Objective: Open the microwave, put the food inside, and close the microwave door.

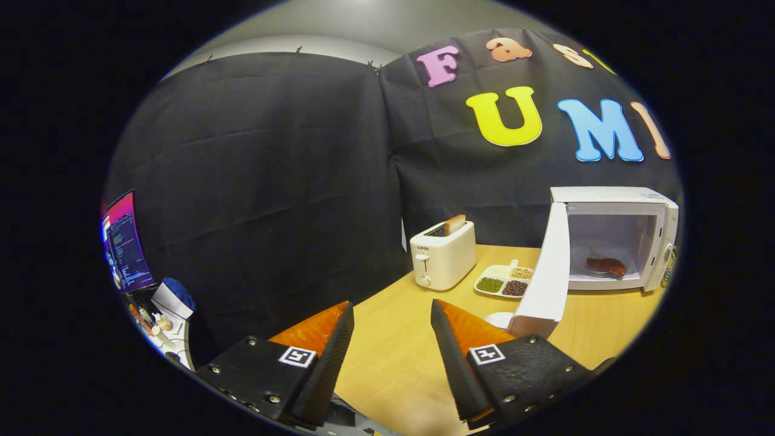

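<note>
A white microwave (611, 200) stands at the far right of the wooden table (399, 339), beyond my fingers. Its door (545, 278) is swung wide open toward me, the door's lower corner close to my right finger. A reddish-brown piece of food (605, 265) lies on a plate inside the cavity. My gripper (392, 316) is open, with nothing between its fingers, held low over the table's near left part.
A white toaster (442, 257) with a slice of bread in it stands left of the microwave. A divided white dish (504, 281) of beans sits between them. A small white round thing (499, 318) lies by the door. A monitor (126, 242) and clutter are off the table's left.
</note>
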### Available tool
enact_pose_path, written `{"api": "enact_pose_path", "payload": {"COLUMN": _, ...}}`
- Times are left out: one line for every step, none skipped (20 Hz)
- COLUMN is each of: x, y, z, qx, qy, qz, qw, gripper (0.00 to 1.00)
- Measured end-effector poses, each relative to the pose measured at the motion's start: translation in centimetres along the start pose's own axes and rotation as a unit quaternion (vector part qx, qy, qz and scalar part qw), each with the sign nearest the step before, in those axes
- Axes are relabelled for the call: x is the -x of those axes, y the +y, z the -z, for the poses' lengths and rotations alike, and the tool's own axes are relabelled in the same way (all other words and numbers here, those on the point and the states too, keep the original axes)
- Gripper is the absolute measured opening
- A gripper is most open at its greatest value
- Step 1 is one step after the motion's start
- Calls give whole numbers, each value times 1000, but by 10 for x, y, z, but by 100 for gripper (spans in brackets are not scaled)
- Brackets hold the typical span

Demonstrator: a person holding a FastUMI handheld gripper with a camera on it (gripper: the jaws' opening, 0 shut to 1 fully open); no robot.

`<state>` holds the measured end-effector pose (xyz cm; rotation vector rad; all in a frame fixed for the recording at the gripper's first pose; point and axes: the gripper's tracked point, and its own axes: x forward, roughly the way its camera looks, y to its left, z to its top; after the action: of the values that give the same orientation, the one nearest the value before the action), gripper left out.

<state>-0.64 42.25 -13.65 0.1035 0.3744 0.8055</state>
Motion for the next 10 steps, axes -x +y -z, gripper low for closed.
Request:
{"api": "enact_pose_path", "payload": {"x": -1, "y": -7, "z": 6, "qx": 3, "qy": 5, "qz": 10, "qw": 1000, "gripper": 73}}
{"api": "enact_pose_path", "payload": {"x": -4, "y": -13, "z": 12, "qx": 6, "qy": 12, "qz": 19, "qw": 1000, "gripper": 58}}
{"api": "enact_pose_path", "payload": {"x": -5, "y": -20, "z": 16, "qx": 6, "qy": 18, "qz": 29, "qw": 999, "gripper": 52}}
{"api": "enact_pose_path", "payload": {"x": -6, "y": -27, "z": 18, "qx": 5, "qy": 20, "qz": 38, "qw": 999, "gripper": 39}}
{"api": "enact_pose_path", "payload": {"x": -7, "y": -30, "z": 21, "qx": 2, "qy": 26, "qz": 38, "qw": 999, "gripper": 33}}
{"api": "enact_pose_path", "payload": {"x": -9, "y": -28, "z": 26, "qx": 2, "qy": 30, "qz": 32, "qw": 999, "gripper": 31}}
{"api": "enact_pose_path", "payload": {"x": 16, "y": -41, "z": 19, "qx": 11, "qy": 19, "qz": 61, "qw": 998, "gripper": 29}}
{"api": "enact_pose_path", "payload": {"x": 0, "y": -41, "z": 20, "qx": 17, "qy": 21, "qz": 64, "qw": 998, "gripper": 1}}
{"api": "enact_pose_path", "payload": {"x": -5, "y": -45, "z": 22, "qx": 21, "qy": 25, "qz": 66, "qw": 997, "gripper": 2}}
{"api": "enact_pose_path", "payload": {"x": -2, "y": -45, "z": 24, "qx": 22, "qy": 27, "qz": 64, "qw": 997, "gripper": 1}}
